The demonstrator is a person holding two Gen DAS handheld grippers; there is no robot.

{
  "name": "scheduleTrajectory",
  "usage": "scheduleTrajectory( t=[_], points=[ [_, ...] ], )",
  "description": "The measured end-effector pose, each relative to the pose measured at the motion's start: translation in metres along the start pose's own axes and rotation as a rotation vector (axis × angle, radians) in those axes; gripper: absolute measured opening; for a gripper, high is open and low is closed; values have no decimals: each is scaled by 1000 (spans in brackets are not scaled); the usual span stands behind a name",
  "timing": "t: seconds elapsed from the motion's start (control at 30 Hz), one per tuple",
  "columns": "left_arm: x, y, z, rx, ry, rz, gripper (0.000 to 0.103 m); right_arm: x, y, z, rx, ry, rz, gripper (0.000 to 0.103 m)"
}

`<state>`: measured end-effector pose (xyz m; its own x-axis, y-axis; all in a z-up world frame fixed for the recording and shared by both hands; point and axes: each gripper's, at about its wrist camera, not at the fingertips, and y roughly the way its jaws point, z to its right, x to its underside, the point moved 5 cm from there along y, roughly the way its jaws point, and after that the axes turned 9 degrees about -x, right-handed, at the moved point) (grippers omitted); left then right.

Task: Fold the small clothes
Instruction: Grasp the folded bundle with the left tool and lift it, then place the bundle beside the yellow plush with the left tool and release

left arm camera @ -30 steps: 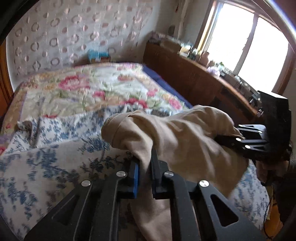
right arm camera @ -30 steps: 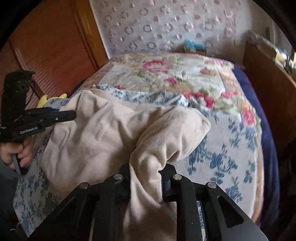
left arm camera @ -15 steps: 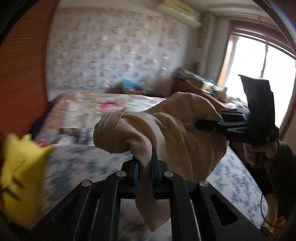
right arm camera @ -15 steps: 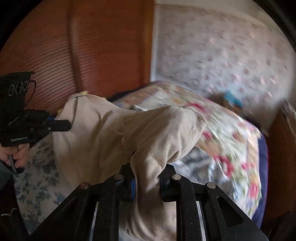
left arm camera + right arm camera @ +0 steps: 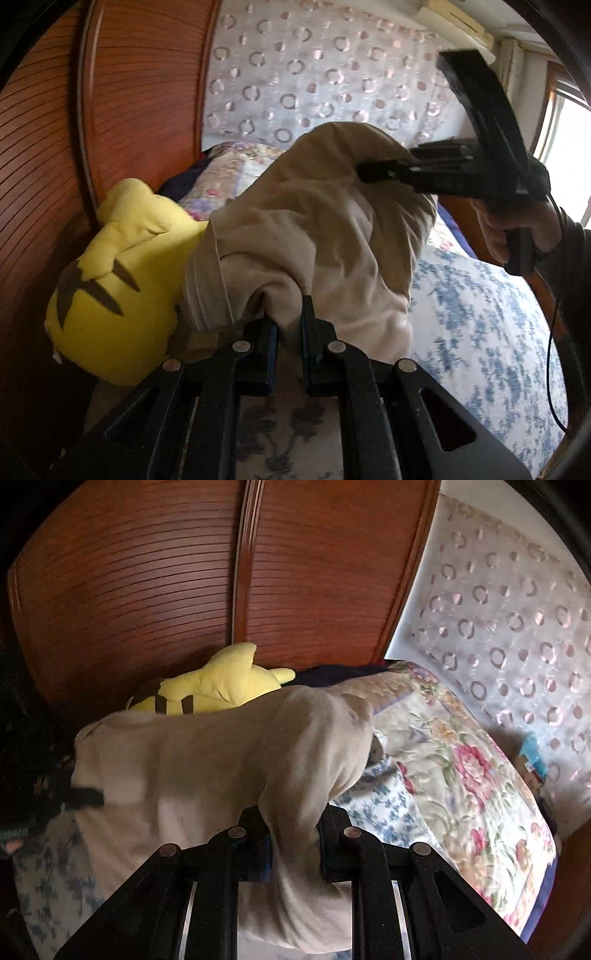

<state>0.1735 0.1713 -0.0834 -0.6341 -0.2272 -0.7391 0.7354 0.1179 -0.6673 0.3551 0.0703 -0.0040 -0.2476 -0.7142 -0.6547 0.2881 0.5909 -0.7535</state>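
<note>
Above the bed with the blue-flowered sheet (image 5: pixel 480 314), the beige cotton garment (image 5: pixel 314 229) hangs bunched between both grippers. Left gripper (image 5: pixel 290 328) pinches one fold, fingers narrow; right gripper (image 5: pixel 293 834) clamps another fold, fingers slightly wider. Both have swung toward the brown slatted wooden wardrobe (image 5: pixel 147 590) since a second ago, cloth lifted off the sheet. Likely carrying or repositioning, not folding yet. Yellow plush toy (image 5: pixel 110 295) sits just beside the garment and crowds any lay-down spot. Floral quilt (image 5: pixel 461 768) lies beyond.
</note>
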Motion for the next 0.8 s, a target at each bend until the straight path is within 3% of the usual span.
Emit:
scheduleTrajectory(
  t=[0.17,0.3,0.43,0.67,0.7,0.8],
  points=[
    [7,0,-10,-41,-2,9,11,-18,26,-6,-7,-25,27,19],
    [12,5,-17,-54,-17,-5,11,-14,35,-8,-11,-8,35,20],
    [12,3,-17,-54,-16,9,11,-16,43,1,28,46,41,40],
    [8,-14,-10,-88,24,69,14,5,9,20,65,199,152,50],
    [6,-19,-7,-80,29,82,16,12,0,19,73,211,167,50],
    [3,-32,3,-72,49,119,40,39,-27,7,96,250,209,50]
  ],
)
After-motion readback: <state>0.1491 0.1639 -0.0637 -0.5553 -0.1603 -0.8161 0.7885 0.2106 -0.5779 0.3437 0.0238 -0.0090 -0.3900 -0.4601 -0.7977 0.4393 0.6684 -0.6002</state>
